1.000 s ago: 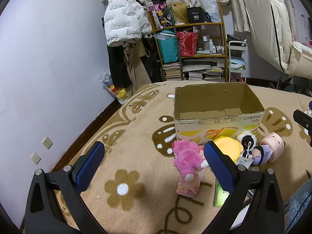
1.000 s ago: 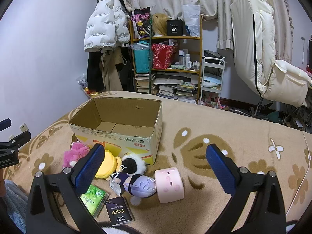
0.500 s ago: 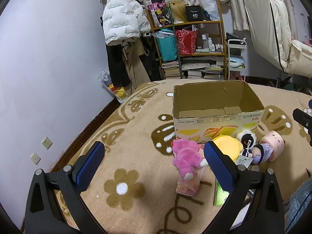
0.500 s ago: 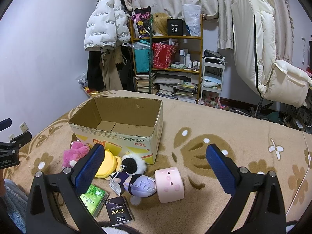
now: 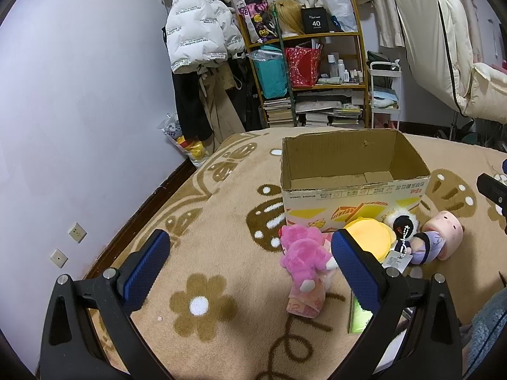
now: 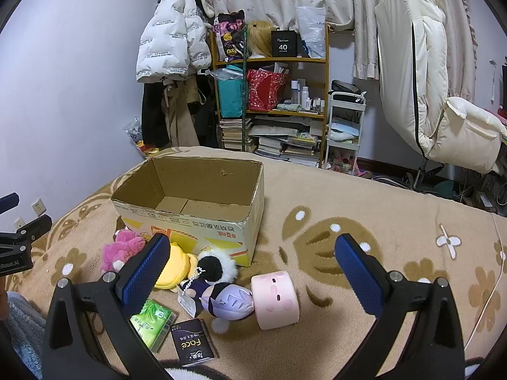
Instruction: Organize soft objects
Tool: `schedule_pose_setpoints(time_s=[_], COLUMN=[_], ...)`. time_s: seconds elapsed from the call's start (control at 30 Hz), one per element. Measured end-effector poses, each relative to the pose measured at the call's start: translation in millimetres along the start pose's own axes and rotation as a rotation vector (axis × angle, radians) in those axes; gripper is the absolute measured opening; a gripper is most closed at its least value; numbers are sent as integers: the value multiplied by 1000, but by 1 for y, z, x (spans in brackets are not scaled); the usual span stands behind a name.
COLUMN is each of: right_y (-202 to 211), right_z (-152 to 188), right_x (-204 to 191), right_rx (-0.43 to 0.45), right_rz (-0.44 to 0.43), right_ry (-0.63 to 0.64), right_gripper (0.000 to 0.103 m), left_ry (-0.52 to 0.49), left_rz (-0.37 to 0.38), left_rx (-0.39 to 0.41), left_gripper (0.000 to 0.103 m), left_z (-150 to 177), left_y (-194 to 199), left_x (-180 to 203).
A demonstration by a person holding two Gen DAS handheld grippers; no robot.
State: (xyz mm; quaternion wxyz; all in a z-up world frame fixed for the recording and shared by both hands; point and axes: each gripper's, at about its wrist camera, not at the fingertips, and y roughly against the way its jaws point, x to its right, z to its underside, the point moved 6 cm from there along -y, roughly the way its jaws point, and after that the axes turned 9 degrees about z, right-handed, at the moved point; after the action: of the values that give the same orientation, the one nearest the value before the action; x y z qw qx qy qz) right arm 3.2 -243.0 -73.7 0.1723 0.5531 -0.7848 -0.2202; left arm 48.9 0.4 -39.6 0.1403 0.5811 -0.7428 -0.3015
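An open, empty cardboard box (image 5: pixel 355 186) (image 6: pixel 190 221) stands on the patterned blanket. In front of it lie a pink plush (image 5: pixel 304 256) (image 6: pixel 122 250), a yellow plush (image 5: pixel 370 237) (image 6: pixel 174 269), a black-haired doll (image 5: pixel 402 221) (image 6: pixel 210 267), a purple-haired doll (image 6: pixel 228 299) and a pink cylinder plush (image 5: pixel 445 237) (image 6: pixel 275 297). My left gripper (image 5: pixel 250 266) is open and empty, above the blanket just left of the pink plush. My right gripper (image 6: pixel 250 272) is open and empty, hovering over the dolls.
A green tissue pack (image 6: pixel 153 321) and a black packet (image 6: pixel 191 342) lie near the front edge. A pink banknote (image 5: pixel 304 300) lies under the pink plush. A cluttered shelf (image 6: pixel 272 101), hanging coats (image 6: pixel 171 53) and a white chair (image 6: pixel 427 95) stand behind.
The left view has shifted slightly; the toys and box sit a little differently in frame. The right gripper has barely moved. Both stay open.
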Motion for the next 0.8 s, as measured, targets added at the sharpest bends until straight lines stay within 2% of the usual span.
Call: schedule_pose_setpoints(time_s=[0.57, 0.8], right_y=[0, -1], right_z=[-1, 1], right_x=[-1, 2], right_rx=[-2, -17], right_rz=[2, 1], right_ry=[3, -16], right_gripper=[103, 103], left_ry=[-7, -39], left_rz=[0, 12], left_rx=[-9, -60], left_gripper=[101, 101], left_z=[4, 4], left_y=[-3, -13], left_x=[2, 8])
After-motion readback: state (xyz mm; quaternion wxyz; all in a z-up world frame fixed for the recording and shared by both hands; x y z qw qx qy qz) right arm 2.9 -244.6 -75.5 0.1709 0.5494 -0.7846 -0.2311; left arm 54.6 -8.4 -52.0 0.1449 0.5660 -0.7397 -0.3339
